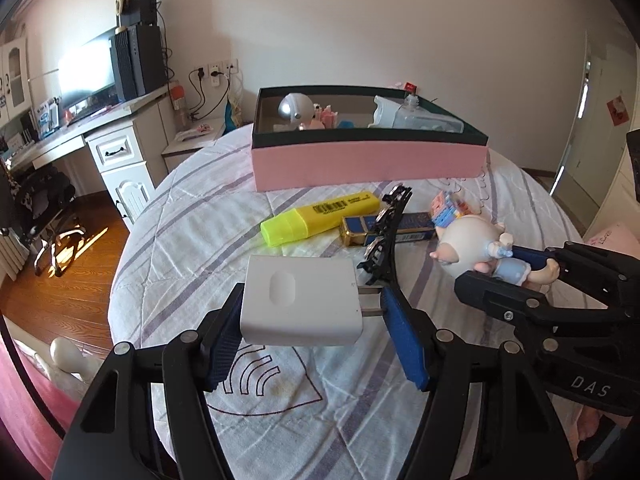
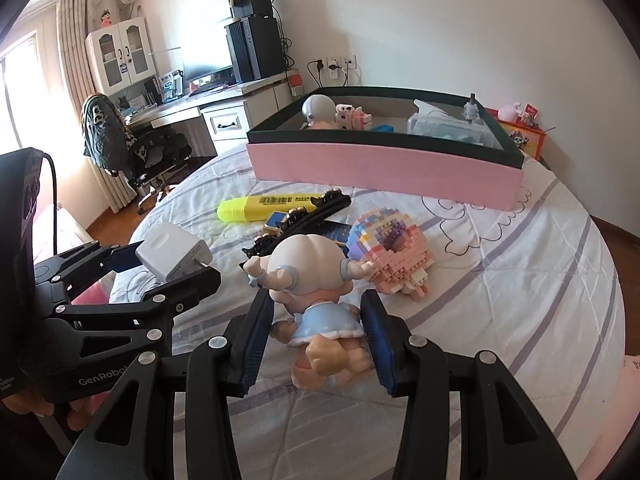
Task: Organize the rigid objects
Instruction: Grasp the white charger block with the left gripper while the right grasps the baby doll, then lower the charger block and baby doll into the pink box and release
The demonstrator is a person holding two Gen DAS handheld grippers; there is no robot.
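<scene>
left gripper (image 1: 312,320) level — clasping charger (image 1: 300,304), seemingly lifted

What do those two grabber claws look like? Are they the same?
Yes. The left gripper and right gripper are both black plastic with silver screws and ridged dark-blue finger pads. White lettering marks their bodies, and a black cable runs from the left one.

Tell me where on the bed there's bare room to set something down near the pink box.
Bare quilt lies right of the brick toy, below the pink box's right end, and left of the yellow highlighter. It is crowded in the middle, where highlighter, black hair clip, blue case and brick toy cluster.
</scene>
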